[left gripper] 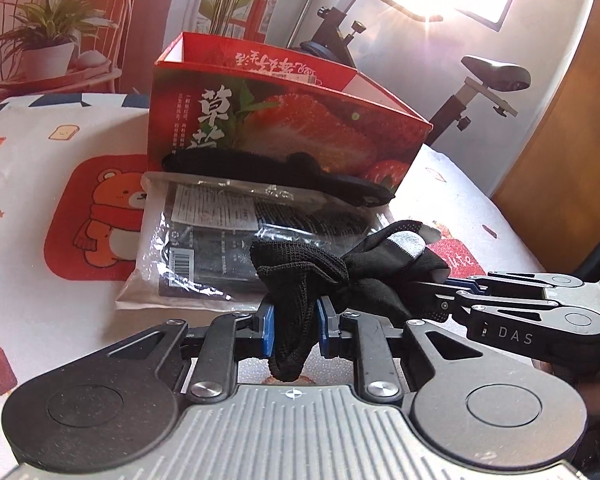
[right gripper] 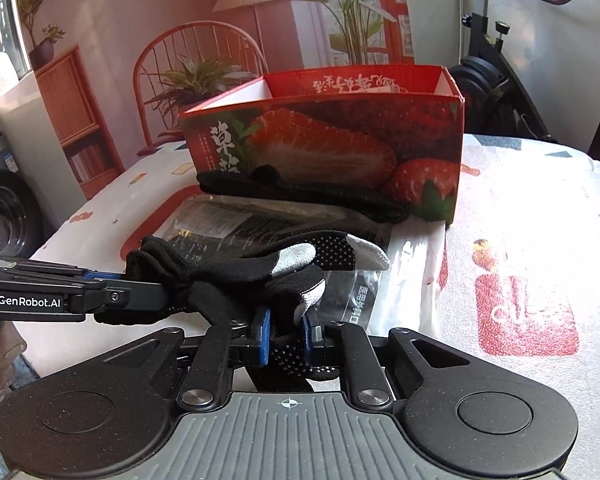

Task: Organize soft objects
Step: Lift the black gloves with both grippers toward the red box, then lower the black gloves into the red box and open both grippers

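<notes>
We have the black glove (left gripper: 340, 276) pinched from both ends, slung between the two tools just above the bed cover (left gripper: 40, 184); it is a dotted-palm knit with grey fingertips, bunched at the middle. Left gripper (left gripper: 294, 326): jaws nearly together, blue pads pressed on a hanging fold of the cuff end; right gripper (right gripper: 286, 334): narrower again, clamped on the dotted finger end; neither has anything else in its bite. We judge the work early to midway; the glove is up but not yet in the red strawberry box (left gripper: 284, 120), whose open top shows little of what is inside from either wrist view, so we cannot say what is already stowed. Left to do, by our reading: carry this glove over the near wall and drop it; then the second black glove (left gripper: 276, 172), lying flat against the foot of the box; then the clear plastic packet (left gripper: 204, 240) of dark goods, flat under and beyond the held glove. Around: a potted plant (left gripper: 48, 40) on a chair at far left, an exercise bike (left gripper: 484, 72) behind the box. In the way: only the box's tall near wall; the dangling cuff could catch its rim.
</notes>
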`<state>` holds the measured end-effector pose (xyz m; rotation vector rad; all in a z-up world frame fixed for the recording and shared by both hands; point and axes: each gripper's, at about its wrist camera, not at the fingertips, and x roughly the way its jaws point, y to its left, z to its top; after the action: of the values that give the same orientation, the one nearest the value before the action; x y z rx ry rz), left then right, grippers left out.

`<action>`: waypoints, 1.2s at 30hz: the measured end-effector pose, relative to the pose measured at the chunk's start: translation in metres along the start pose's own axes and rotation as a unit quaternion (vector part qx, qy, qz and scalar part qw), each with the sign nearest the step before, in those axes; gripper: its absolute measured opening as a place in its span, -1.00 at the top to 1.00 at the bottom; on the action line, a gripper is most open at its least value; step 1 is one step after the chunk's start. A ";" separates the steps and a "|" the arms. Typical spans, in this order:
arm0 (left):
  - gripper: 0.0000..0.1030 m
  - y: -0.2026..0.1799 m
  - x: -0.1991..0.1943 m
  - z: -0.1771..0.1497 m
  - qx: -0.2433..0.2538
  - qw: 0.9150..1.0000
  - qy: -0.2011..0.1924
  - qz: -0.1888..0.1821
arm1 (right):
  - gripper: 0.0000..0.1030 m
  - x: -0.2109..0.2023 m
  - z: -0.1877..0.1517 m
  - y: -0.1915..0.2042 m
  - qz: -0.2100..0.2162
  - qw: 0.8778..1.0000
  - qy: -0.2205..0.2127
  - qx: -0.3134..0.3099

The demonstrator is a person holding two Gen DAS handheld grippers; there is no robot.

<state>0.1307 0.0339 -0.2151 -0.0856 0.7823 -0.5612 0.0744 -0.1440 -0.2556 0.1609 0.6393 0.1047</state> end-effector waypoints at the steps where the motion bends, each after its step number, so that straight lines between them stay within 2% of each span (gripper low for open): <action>1: 0.58 -0.002 -0.002 0.003 0.003 1.000 -0.006 0.000 | 0.73 -0.002 0.003 0.001 0.000 1.000 -0.005 -0.003; 13: 0.58 -0.009 -0.014 0.042 0.030 0.998 -0.048 -0.003 | 0.73 -0.015 0.046 0.003 -0.003 0.998 -0.052 -0.032; 22: 0.58 -0.011 -0.011 0.089 0.038 0.997 -0.069 -0.015 | 0.73 -0.009 0.095 -0.010 -0.007 0.996 -0.082 -0.039; 30: 0.58 -0.008 0.005 0.141 0.034 0.995 -0.087 -0.018 | 0.73 0.009 0.151 -0.031 -0.006 0.994 -0.099 -0.037; 36: 0.58 0.001 0.038 0.173 0.016 0.997 -0.072 -0.010 | 0.73 0.048 0.188 -0.051 -0.016 0.996 -0.083 -0.025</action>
<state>0.2724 -0.0072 -0.1163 -0.1031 0.6326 -0.5804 0.2281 -0.2090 -0.1443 0.1092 0.4723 0.0746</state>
